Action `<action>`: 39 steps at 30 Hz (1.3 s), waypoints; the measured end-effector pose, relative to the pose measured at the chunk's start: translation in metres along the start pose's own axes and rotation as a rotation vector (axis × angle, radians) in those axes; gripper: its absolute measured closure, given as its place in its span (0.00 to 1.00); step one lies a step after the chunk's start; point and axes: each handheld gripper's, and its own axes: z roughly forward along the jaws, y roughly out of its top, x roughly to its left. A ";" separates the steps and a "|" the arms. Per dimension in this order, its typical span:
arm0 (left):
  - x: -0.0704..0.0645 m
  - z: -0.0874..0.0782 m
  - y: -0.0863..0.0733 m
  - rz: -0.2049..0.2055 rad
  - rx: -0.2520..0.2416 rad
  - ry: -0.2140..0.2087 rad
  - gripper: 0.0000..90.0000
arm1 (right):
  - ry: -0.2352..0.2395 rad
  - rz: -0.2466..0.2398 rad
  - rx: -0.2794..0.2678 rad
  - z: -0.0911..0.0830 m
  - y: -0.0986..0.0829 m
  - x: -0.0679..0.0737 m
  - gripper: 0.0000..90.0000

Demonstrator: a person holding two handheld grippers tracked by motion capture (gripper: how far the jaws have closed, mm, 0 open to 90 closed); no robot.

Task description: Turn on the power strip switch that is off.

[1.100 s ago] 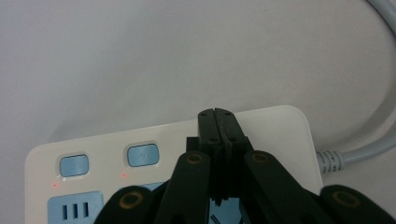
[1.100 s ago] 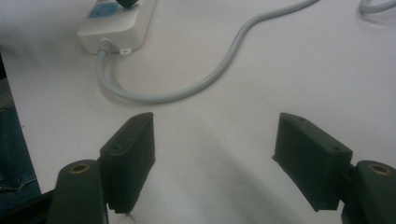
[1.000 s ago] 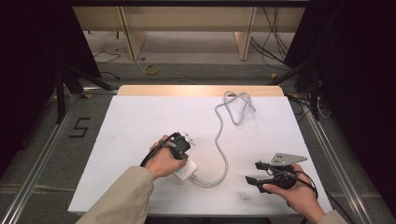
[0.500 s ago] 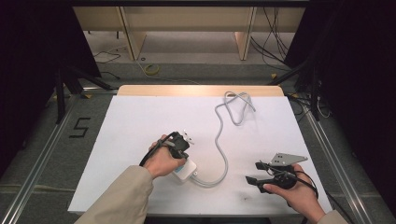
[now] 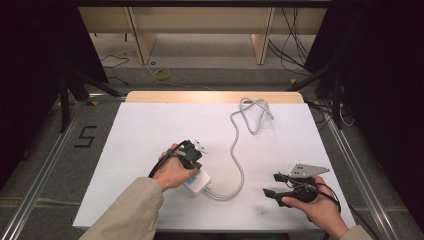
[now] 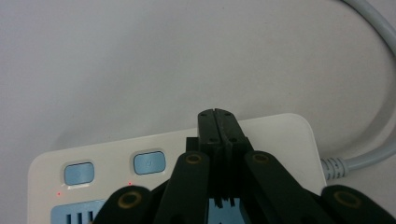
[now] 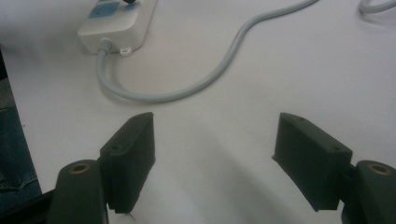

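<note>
- Pressing down over the power strip [image 6: 168, 172], the left gripper [image 6: 217, 114] has its jaws clenched together, tips meeting above the strip's white top, to the right of two blue buttons [image 6: 149, 162].
- In the high view the strip [image 5: 199, 181] lies at lower centre of the frame, directly under the left gripper [image 5: 190, 156], long axis running diagonally from upper left to lower right.
- Its grey cord [image 5: 239, 165] leaves the lower-right end and snakes to the upper centre.
- The right gripper [image 5: 274, 185] hovers at lower right, jaws spread wide and holding nothing, well apart from the strip.
- Judging by this, the left hand is nearer; the buttons sit just left of its tips.
</note>
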 end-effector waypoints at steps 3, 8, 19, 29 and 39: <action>0.002 -0.003 0.000 -0.022 -0.024 0.002 0.93 | 0.000 0.000 -0.001 0.000 0.000 0.000 0.33; 0.005 -0.008 -0.001 -0.051 -0.049 0.013 0.92 | 0.000 0.000 0.000 0.000 0.000 0.000 0.33; 0.011 -0.021 -0.008 -0.078 -0.172 0.035 0.71 | 0.000 0.000 -0.001 -0.001 -0.001 0.000 0.33; 0.025 -0.035 -0.022 -0.104 -0.284 0.047 0.39 | 0.000 0.002 -0.001 -0.001 -0.001 0.000 0.33; 0.031 -0.046 -0.044 -0.104 -0.335 0.044 0.27 | 0.002 0.002 -0.002 -0.001 -0.002 0.000 0.32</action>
